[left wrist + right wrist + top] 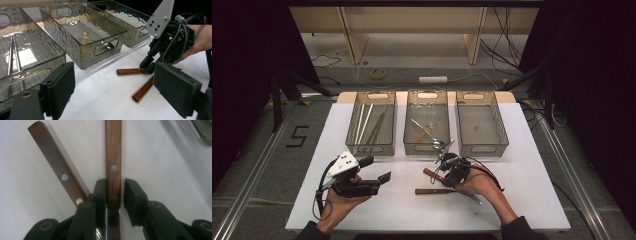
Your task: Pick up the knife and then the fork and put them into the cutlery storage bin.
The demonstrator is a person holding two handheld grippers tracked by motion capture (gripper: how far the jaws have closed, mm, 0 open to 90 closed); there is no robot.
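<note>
White table [175, 170]; wooden-handled knife [113, 170] between right gripper [113, 192] jaws, one touching.

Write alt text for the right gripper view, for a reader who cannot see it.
The right gripper straddles the near end of a wooden knife handle lying on the white table; one jaw touches the handle and a slim gap shows at the other. A second wooden handle lies angled to its left, its near end beside the left jaw.
</note>
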